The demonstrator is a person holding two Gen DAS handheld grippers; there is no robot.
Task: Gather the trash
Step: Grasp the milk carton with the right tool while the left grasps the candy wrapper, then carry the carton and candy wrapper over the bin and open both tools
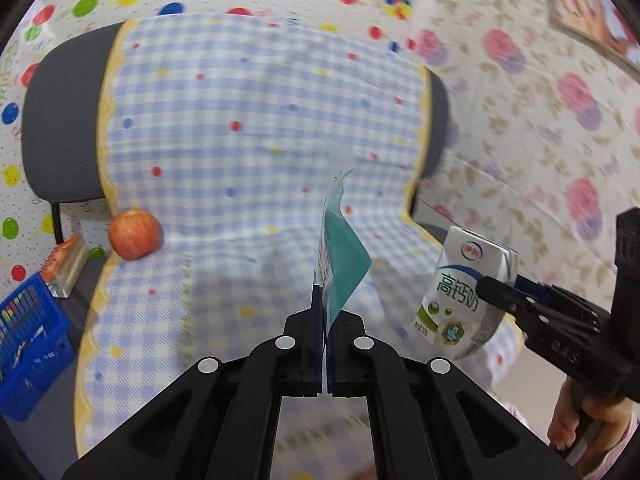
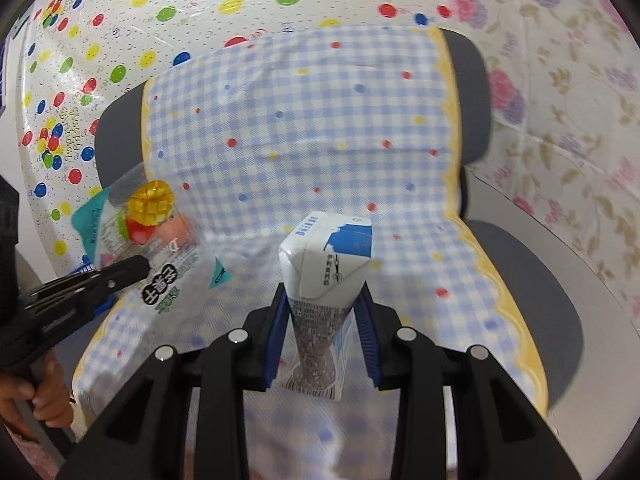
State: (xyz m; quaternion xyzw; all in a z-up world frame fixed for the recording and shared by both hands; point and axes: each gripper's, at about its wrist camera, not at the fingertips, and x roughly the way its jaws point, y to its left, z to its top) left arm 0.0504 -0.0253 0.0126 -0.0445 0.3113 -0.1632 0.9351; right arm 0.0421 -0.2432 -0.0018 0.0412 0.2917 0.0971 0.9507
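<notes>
My left gripper (image 1: 322,300) is pinched fully together on a flat, crinkly plastic snack wrapper (image 1: 340,256), teal on one face, clear and printed with fruit on the other; seen edge-on it rises toward 12 o'clock from the tips. In the right wrist view the same wrapper (image 2: 148,236) hangs at 9 o'clock, glossy, with a yellow diced-mango picture.

My right gripper (image 2: 323,312) stands partly apart, its blue ribbed pads pressed on both sides of a white-and-blue rectangular paper milk carton (image 2: 324,264). The carton's folded gable top points toward 12 o'clock; its waist is squeezed inward. From the left wrist view the carton (image 1: 460,292) sits at 3 o'clock, with green and blue lettering.

Surface: a grey fabric office chair (image 2: 532,280), seat and back draped in a smooth blue-and-white checked cloth (image 1: 260,120) with a scalloped yellow border and small coloured dots. A round red-yellow apple (image 1: 135,234) rests on the seat at 9 o'clock. A blue plastic lattice basket (image 1: 28,332) sits lower, at 8 o'clock.

Room: wall sheeting behind, polka-dotted at left, pink floral at right.
</notes>
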